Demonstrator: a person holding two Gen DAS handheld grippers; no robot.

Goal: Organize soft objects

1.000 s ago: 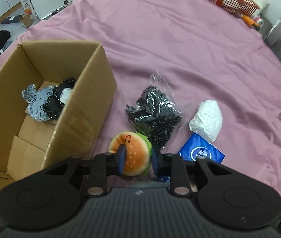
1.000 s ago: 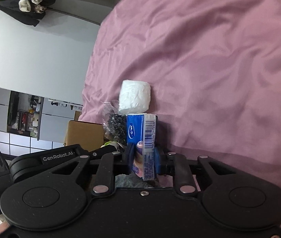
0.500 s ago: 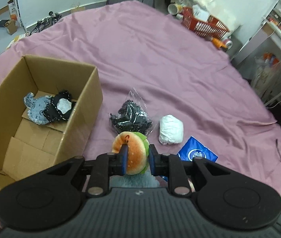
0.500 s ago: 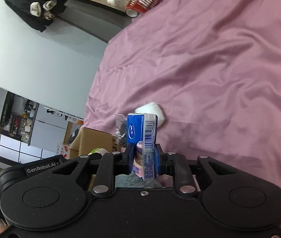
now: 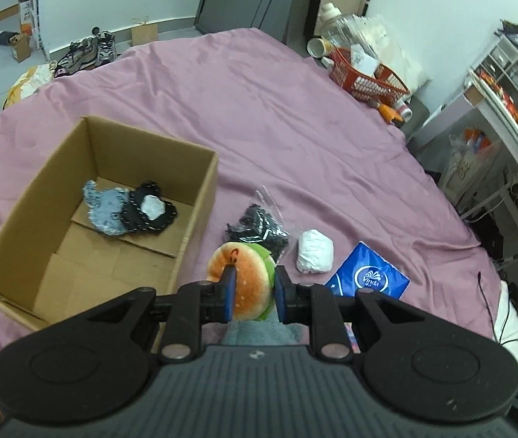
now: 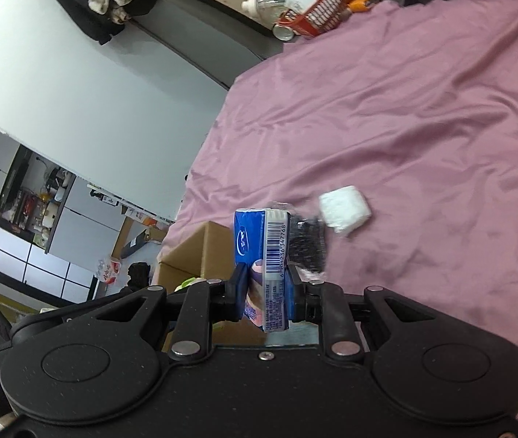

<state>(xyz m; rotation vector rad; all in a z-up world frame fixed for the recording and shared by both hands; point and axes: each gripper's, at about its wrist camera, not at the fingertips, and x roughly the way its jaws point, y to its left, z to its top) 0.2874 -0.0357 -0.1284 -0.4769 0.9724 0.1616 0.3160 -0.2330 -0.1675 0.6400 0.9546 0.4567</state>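
Note:
An orange-and-green burger plush [image 5: 248,277] is pinched between the blue pads of my left gripper [image 5: 253,292], above the pink bedsheet [image 5: 295,127] and just right of an open cardboard box [image 5: 206,189]. Grey and black soft pieces [image 5: 127,211] lie in the box. My right gripper [image 6: 266,292] is shut on a blue tissue pack [image 6: 262,252], held upright off the sheet; the pack [image 5: 366,277] also shows in the left wrist view. A clear bag of black bits [image 5: 259,230] and a white bundle [image 5: 314,252] lie on the sheet. Bag [image 6: 308,244] and bundle [image 6: 344,213] sit beyond the pack.
A red basket [image 5: 364,80] with bottles and clutter stands at the bed's far edge. Shelves [image 5: 507,109] crowd the right side. Shoes and small boxes [image 5: 87,51] lie on the floor beyond the bed. The box corner [image 6: 193,252] shows left of the pack.
Both grippers have risen with their loads. The box, bag and bundle look smaller and farther below. The right view has rolled and now shows more of the room.

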